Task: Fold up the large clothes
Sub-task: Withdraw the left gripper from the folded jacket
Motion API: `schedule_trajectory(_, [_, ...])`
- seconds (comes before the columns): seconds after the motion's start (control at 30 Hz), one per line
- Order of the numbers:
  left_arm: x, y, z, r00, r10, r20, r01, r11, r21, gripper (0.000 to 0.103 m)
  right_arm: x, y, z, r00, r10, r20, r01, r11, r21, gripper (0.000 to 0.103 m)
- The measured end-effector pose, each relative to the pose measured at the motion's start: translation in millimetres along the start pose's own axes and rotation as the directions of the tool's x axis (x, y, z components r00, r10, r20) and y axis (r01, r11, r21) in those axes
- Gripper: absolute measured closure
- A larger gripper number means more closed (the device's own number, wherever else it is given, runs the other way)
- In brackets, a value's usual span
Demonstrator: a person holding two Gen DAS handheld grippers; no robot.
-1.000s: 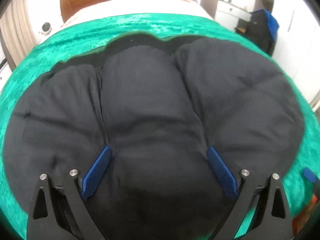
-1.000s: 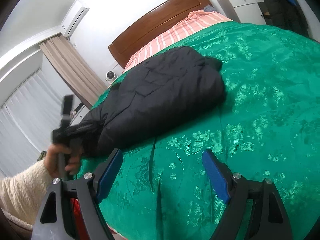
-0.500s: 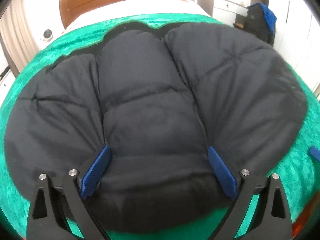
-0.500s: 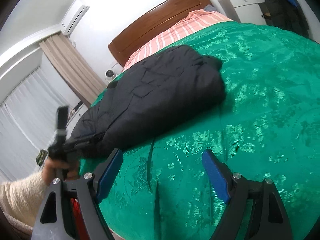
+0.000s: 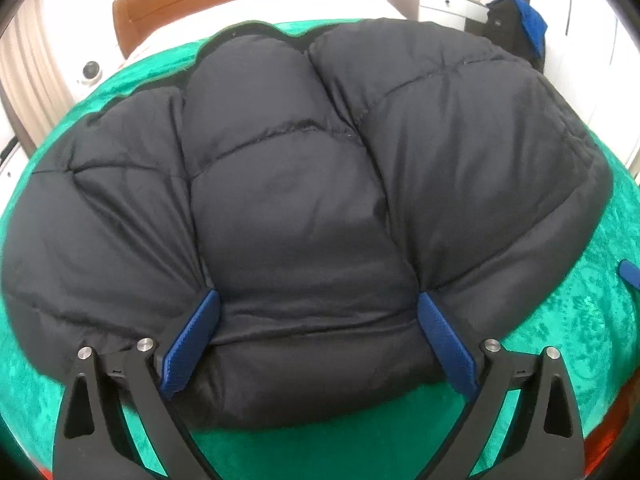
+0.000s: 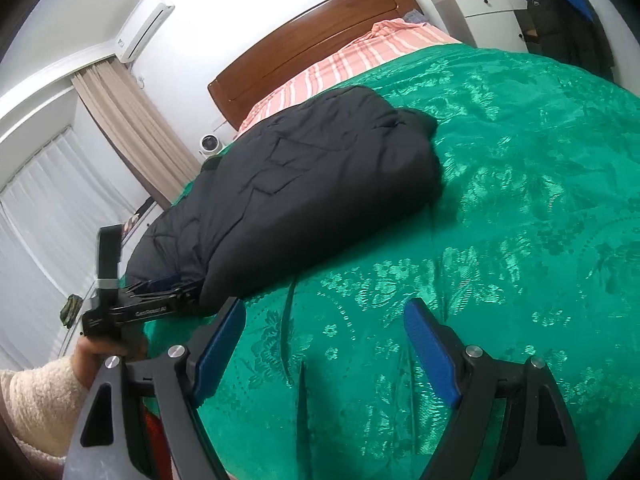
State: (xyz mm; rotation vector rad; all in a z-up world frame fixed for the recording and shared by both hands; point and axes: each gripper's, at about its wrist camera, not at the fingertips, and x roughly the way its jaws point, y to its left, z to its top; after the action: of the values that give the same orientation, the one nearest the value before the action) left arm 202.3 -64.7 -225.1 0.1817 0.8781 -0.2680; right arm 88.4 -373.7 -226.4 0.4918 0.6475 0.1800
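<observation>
A black padded jacket point(image 5: 312, 184) lies folded on the green bedspread point(image 5: 568, 320); it also shows in the right wrist view point(image 6: 304, 196). My left gripper point(image 5: 316, 344) is open, its blue pads pressed against the near edge of the jacket on either side of a padded section. In the right wrist view the left gripper point(image 6: 160, 304) sits at the jacket's near end, held by a hand in a cream sleeve. My right gripper point(image 6: 324, 356) is open and empty, above bare bedspread point(image 6: 500, 240) to the right of the jacket.
A wooden headboard point(image 6: 304, 48) and a pink striped pillow point(image 6: 360, 64) stand at the far end of the bed. A white dresser point(image 6: 484, 12) with dark clothes hung beside it point(image 6: 560, 16) is at the back right. Curtains point(image 6: 132, 132) hang on the left.
The left gripper has drawn back toward the near edge of the jacket, so more of the jacket and some bedspread in front of it show. The right gripper has not moved.
</observation>
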Motion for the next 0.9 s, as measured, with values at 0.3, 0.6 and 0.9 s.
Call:
schedule_trajectory(0.3, [-6,-5,-23,1.000,0.018,0.008,-0.018,0.999,0.033,0.007,-2,8,-5,0.998,-0.060,-0.002,0.060,0.997,-0.039,0.022])
schedule_trajectory(0.6, [-52,-10,-65,0.995,-0.088,-0.038,0.089,0.996,0.023,0.005,-17,18,-13,0.997,-0.079,0.020,0.080,0.996,-0.043,0.022])
schedule_trajectory(0.9, [-92,-2,-61,0.999,-0.021,0.037,0.023,0.999,-0.031,0.005,-23,18,-14,0.996,-0.082,0.028,0.082,0.996,-0.034,0.022])
